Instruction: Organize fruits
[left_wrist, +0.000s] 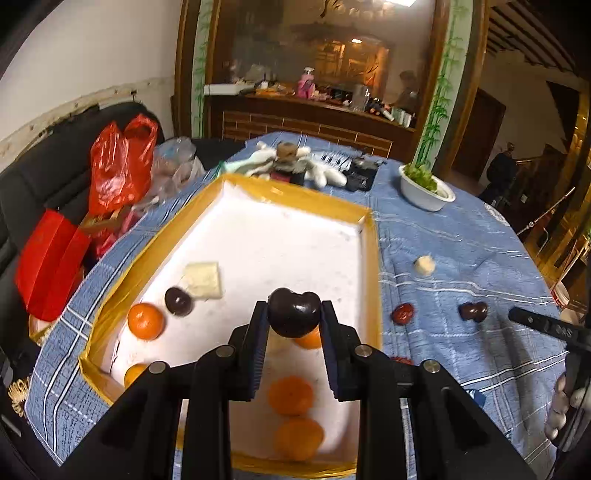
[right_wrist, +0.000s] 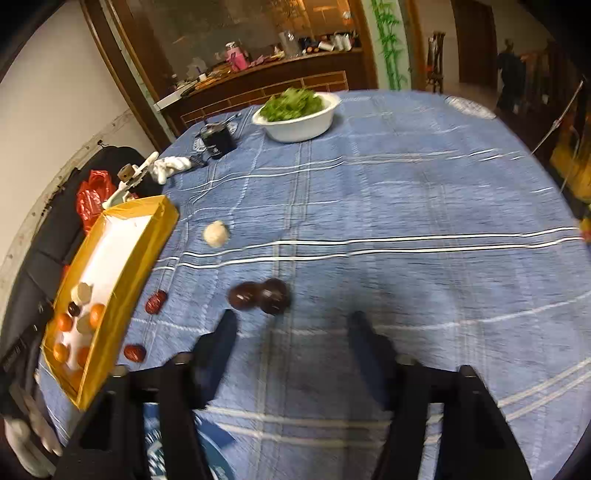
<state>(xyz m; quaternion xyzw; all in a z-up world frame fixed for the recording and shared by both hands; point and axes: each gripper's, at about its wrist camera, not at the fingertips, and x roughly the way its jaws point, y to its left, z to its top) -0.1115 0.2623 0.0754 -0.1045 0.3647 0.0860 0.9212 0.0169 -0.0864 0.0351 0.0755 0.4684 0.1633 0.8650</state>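
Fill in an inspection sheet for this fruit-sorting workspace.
Surface: blue checked tablecloth.
Job's things: yellow-rimmed tray holds oranges and a dark fruit; dark double fruit, red dates and pale ball lie on the cloth.
Clutter: bowl of greens, white gloves.
Grippers: left gripper shut on a dark fruit over the tray; right gripper open, empty.
Cables: nothing seen.
Surroundings: red bags, wooden counter.

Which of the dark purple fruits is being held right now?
The dark heart-shaped fruit pinched between the left gripper's fingers, above the white tray. The small round one lies in the tray; the double one rests on the blue tablecloth.
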